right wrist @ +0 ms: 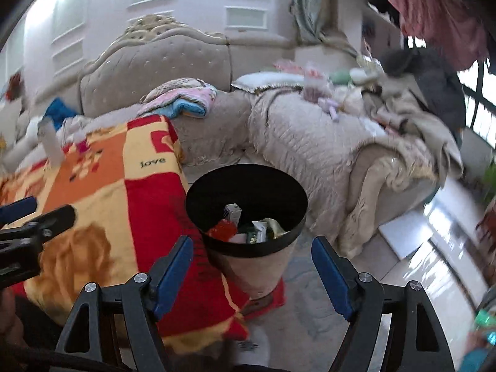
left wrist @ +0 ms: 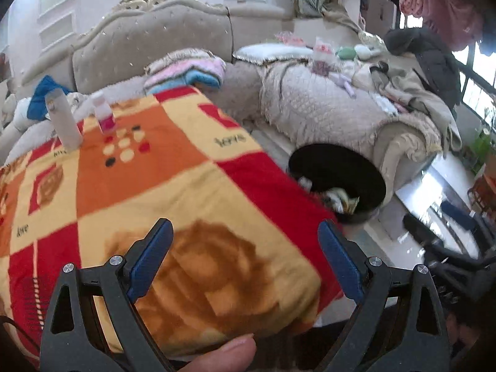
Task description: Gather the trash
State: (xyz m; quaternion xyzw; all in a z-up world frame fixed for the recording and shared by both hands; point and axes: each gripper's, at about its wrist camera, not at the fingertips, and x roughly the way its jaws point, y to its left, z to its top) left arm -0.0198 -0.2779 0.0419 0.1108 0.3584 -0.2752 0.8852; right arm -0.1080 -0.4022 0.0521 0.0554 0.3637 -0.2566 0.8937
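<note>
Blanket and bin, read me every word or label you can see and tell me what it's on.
"love": printed on a yellow square of the blanket; it shows again on the blanket, tilted and blurred.
Packaging in the trash bin: print too blurred to read.
White bottle: label too blurred to read.

Home living room, lived-in. Tufted beige sofa (left wrist: 155,43) with carved gilt crest along the far wall; quilted throw over its chaise (left wrist: 316,108). Folded blankets (left wrist: 189,69), a pillow (left wrist: 272,52) and a dark coat (left wrist: 427,52) lie on the seats. Panelled white wall behind. Patterned fleece blanket (left wrist: 148,186) covers a low table; two bottles (left wrist: 66,121) stand at its far left corner. Bin (right wrist: 248,217) of wrappers on the floor beside it. Clothes (right wrist: 434,12) hang by the window.
</note>
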